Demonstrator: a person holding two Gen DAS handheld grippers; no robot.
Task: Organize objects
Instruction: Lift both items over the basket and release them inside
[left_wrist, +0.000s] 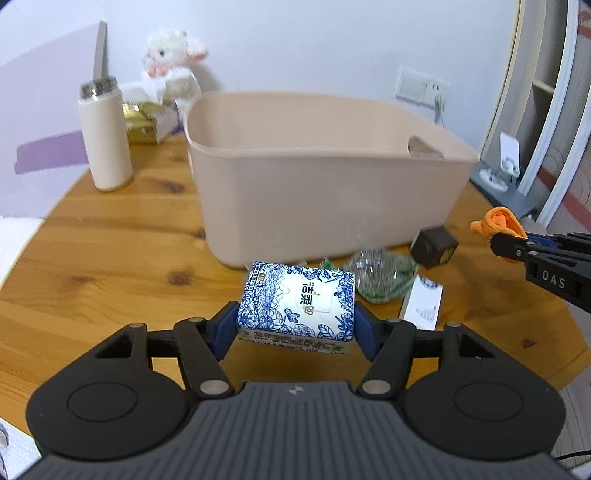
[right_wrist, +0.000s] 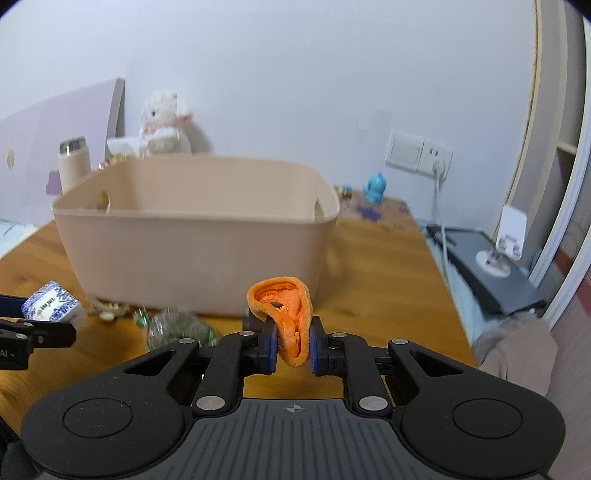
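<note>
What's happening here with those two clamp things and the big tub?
A person is tidying a wooden table using two hand-held grippers. The left gripper clamps a blue-and-white tissue pack; the right gripper pinches an orange cloth. Both are held in front of a beige bin; neither item is inside yet.

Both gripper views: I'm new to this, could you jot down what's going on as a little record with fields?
Setting: wooden table by a white wall
Container: beige bin, no contents visible from here
Left gripper: shut on the blue-and-white tissue pack, held above the table
Right gripper: shut on the orange cloth
Loose by the bin: clear bag of green items, dark cube, white box
Background: cream flask, plush toy
</note>
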